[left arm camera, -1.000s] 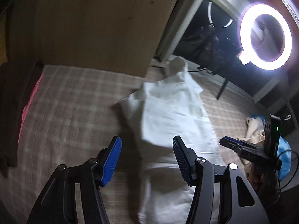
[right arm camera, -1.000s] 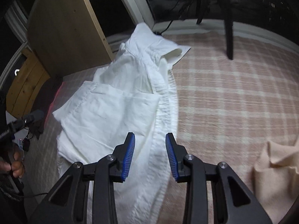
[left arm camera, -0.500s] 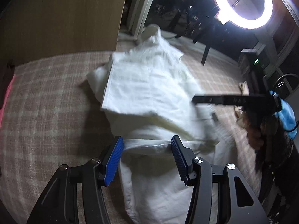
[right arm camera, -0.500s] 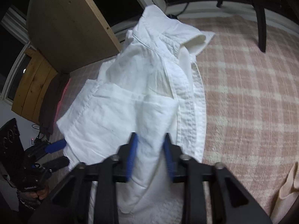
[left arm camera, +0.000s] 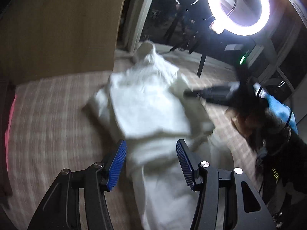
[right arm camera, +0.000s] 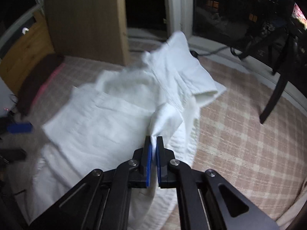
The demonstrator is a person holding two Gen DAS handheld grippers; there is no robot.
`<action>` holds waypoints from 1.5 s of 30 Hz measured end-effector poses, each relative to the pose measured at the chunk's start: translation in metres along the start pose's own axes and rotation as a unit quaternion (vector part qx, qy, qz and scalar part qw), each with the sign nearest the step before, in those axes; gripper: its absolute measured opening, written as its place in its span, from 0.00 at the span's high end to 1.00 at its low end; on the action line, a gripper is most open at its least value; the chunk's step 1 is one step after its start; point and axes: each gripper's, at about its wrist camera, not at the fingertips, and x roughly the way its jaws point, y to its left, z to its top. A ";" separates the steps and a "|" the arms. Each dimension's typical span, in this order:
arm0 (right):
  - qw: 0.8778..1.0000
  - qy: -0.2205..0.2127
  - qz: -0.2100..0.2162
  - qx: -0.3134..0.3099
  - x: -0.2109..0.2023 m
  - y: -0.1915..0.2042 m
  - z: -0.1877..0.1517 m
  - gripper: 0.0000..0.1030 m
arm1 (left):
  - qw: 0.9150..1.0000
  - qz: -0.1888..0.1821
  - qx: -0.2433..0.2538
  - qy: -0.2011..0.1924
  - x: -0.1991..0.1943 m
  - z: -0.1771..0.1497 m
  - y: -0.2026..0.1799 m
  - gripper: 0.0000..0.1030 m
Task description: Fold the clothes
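Note:
A white shirt (left arm camera: pixel 149 111) lies spread on the pink checked cover (left arm camera: pixel 48 118), collar toward the window. My left gripper (left arm camera: pixel 151 145) hovers open over the shirt's lower part, its blue pads apart with nothing pinched. In the right wrist view the shirt (right arm camera: pixel 107 118) shows a raised fold at its front edge. My right gripper (right arm camera: pixel 154 141) is pinching that fold between its blue pads, and its jaws are opening slightly. The right gripper (left arm camera: pixel 191 94) shows blurred at the shirt's right side in the left wrist view. A blue pad of the left gripper (right arm camera: pixel 19 127) peeks in at the far left.
A wooden panel (left arm camera: pixel 57 28) stands behind the cover on the left. A ring light (left arm camera: pixel 238 7) glares top right, with a dark stand leg (right arm camera: pixel 272 99) by the window. A peach cloth (right arm camera: pixel 299 201) lies at the right edge, and a blue cloth (left arm camera: pixel 280 111) near the hand.
The right gripper went from open above the shirt to shut on a fold of it, which now stands lifted. Both views have swung and blurred; the left gripper stays open.

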 end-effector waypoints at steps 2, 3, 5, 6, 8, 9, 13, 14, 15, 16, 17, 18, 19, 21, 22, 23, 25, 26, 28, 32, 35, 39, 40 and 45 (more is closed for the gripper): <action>1.000 -0.005 -0.013 0.017 -0.003 -0.004 -0.001 0.81 | 1.000 -0.010 -0.006 0.001 0.016 0.010 0.005 0.50; 0.999 -0.017 -0.017 0.030 -0.008 -0.008 -0.003 0.81 | 1.000 -0.012 -0.013 0.007 0.027 0.013 0.009 0.50; 0.997 -0.055 0.000 0.049 -0.027 -0.010 -0.007 0.80 | 0.999 0.002 -0.017 0.033 0.052 0.013 0.018 0.50; 0.996 -0.070 0.014 0.055 -0.034 -0.010 -0.010 0.79 | 0.999 0.012 -0.019 0.047 0.064 0.011 0.022 0.50; 0.995 -0.065 0.046 0.052 -0.032 -0.004 -0.012 0.75 | 0.999 0.022 -0.004 0.046 0.070 0.005 0.027 0.48; 0.997 -0.051 0.047 0.047 -0.023 0.002 -0.015 0.74 | 0.999 0.027 0.004 0.044 0.072 0.001 0.029 0.46; 1.000 -0.007 0.012 0.006 0.007 0.023 -0.027 0.74 | 0.997 0.036 -0.019 0.063 0.056 -0.003 0.036 0.51; 1.000 -0.012 0.003 -0.003 0.004 0.026 -0.028 0.74 | 0.997 0.044 -0.024 0.058 0.044 -0.005 0.037 0.52; 1.000 -0.012 0.009 0.010 -0.003 0.024 -0.027 0.74 | 0.998 0.036 -0.029 0.047 0.029 -0.009 0.038 0.52; 1.000 -0.013 0.016 0.023 -0.011 0.021 -0.027 0.74 | 0.998 0.025 -0.034 0.036 0.015 -0.014 0.038 0.52; 0.998 -0.029 0.030 0.036 -0.025 0.018 -0.028 0.74 | 0.999 0.015 -0.039 0.024 0.000 -0.019 0.039 0.52; 0.997 -0.045 0.048 0.048 -0.043 0.016 -0.033 0.74 | 0.999 0.004 -0.040 0.014 -0.013 -0.027 0.035 0.52; 0.995 -0.055 0.062 0.055 -0.056 0.015 -0.037 0.74 | 0.999 -0.006 -0.041 0.004 -0.025 -0.036 0.031 0.52; 0.991 -0.067 0.097 0.061 -0.072 0.026 -0.050 0.83 | 0.999 -0.025 -0.032 0.007 -0.032 -0.053 0.018 0.52; 0.989 -0.073 0.114 0.063 -0.080 0.032 -0.056 0.88 | 0.999 -0.040 -0.028 0.010 -0.030 -0.062 0.010 0.53; 0.989 -0.068 0.120 0.053 -0.076 0.045 -0.061 0.91 | 0.998 -0.054 -0.025 0.017 -0.023 -0.067 0.003 0.53; 0.989 -0.053 0.132 0.036 -0.065 0.070 -0.072 0.91 | 0.997 -0.068 -0.024 0.037 -0.005 -0.076 -0.006 0.55; 0.989 -0.044 0.137 0.028 -0.058 0.081 -0.077 0.91 | 0.997 -0.061 -0.025 0.047 0.003 -0.078 -0.006 0.59; 0.989 -0.023 0.143 0.018 -0.040 0.097 -0.085 0.91 | 0.997 -0.033 -0.023 0.064 0.017 -0.085 -0.003 0.60; 0.995 0.007 0.103 0.014 -0.020 0.096 -0.109 0.95 | 0.997 0.011 -0.016 0.070 0.010 -0.105 0.014 0.70; 0.994 0.007 0.086 0.061 -0.039 0.068 -0.132 0.95 | 0.996 0.030 -0.036 0.079 -0.011 -0.118 0.023 0.72; 0.991 -0.006 0.084 0.105 -0.082 0.054 -0.171 0.93 | 0.997 -0.013 -0.045 0.064 -0.049 -0.134 0.007 0.65; 0.990 -0.010 0.089 0.109 -0.094 0.056 -0.181 0.92 | 0.997 -0.033 -0.045 0.059 -0.058 -0.139 -0.001 0.60; 0.989 -0.003 0.107 0.101 -0.127 0.092 -0.236 0.92 | 0.990 -0.066 -0.078 0.102 -0.076 -0.190 -0.025 0.55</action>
